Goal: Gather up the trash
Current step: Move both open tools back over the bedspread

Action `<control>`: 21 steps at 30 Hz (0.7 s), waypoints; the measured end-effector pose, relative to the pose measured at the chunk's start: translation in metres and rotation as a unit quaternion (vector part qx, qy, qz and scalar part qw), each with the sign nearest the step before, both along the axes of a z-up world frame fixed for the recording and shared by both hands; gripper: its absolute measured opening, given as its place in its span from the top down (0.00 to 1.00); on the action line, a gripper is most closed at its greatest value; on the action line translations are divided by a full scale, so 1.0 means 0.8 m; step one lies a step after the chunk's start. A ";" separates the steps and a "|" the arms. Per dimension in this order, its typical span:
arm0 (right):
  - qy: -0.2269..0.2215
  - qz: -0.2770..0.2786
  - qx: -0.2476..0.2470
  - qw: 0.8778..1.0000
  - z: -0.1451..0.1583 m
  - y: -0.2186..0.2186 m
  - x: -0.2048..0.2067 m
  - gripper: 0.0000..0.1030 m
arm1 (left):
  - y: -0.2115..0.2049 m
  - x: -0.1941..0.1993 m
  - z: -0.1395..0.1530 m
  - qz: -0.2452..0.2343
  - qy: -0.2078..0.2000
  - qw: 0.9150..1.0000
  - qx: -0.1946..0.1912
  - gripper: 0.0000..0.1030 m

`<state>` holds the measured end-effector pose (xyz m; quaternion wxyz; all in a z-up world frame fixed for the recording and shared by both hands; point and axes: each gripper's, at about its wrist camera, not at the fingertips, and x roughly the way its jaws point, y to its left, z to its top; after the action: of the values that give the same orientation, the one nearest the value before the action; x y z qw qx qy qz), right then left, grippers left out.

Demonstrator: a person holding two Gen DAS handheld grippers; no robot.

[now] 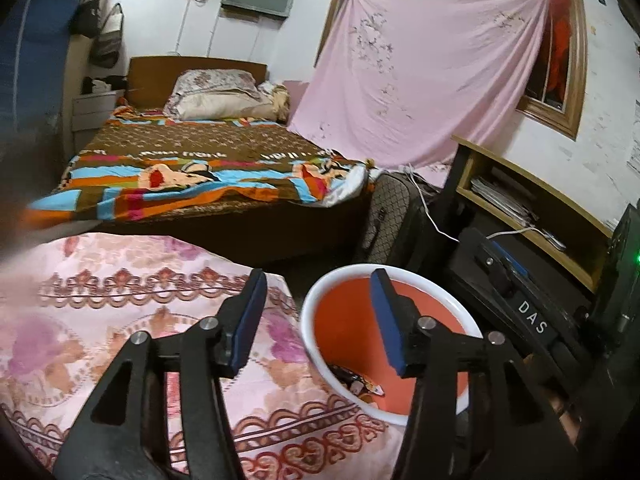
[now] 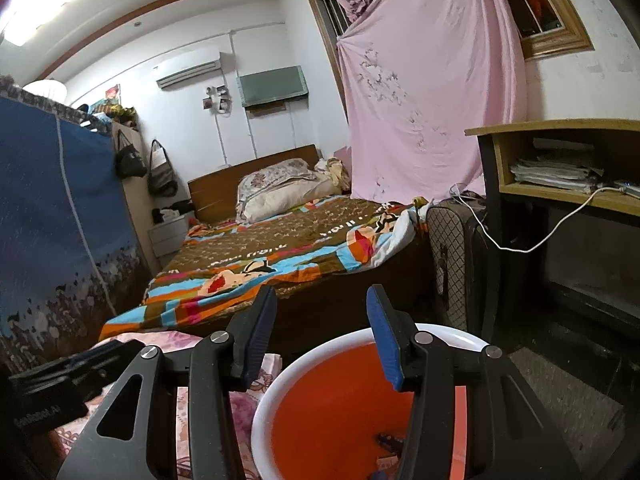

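Trash wrappers (image 1: 360, 384) lie in 1 orange bin (image 1: 320, 300); 2 claws, left (image 1: 318, 320) and right (image 2: 322, 332), spread, empty.

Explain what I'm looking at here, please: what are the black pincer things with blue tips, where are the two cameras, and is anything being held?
These are two hand-held grippers; a person carries one in each hand, and each has a fisheye camera looking forward along its two fingers. One picture comes from the left gripper, the other from the right gripper. The blue strips are the finger pads.

Both are aimed toward an orange bin with a white rim. It stands next to a surface covered in pink floral cloth, with a bed beyond. A few wrappers already lie at the bottom of the bin.

Neither gripper holds anything: both pairs of fingers stand apart with nothing between them. In the left view, the black device labelled DAS is the right gripper's body.
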<state>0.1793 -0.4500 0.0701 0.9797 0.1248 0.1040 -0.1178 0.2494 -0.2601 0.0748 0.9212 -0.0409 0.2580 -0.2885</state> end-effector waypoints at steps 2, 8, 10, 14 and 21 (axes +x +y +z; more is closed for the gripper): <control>-0.002 0.001 -0.004 1.000 0.001 0.003 0.000 0.55 | 0.008 -0.002 0.001 0.015 -0.005 1.000 0.001 0.57; -0.004 0.007 -0.016 1.000 0.002 0.013 0.002 0.55 | 0.034 -0.003 0.004 0.049 -0.010 0.999 -0.001 0.46; -0.005 0.009 -0.019 1.000 0.003 0.017 0.002 0.54 | 0.041 -0.004 0.005 0.058 -0.012 0.998 -0.002 0.43; -0.009 0.012 -0.023 1.000 0.004 0.023 0.002 0.38 | 0.057 -0.008 0.008 0.080 -0.019 0.997 0.001 0.31; -0.030 0.025 -0.037 0.999 0.011 0.040 -0.004 0.24 | 0.095 -0.025 0.013 0.131 -0.047 0.990 -0.004 0.11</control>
<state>0.1762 -0.4180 0.0788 0.9889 0.0896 0.0733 -0.0931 0.2297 -0.1845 0.0855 0.9620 -0.0640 0.2057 -0.1677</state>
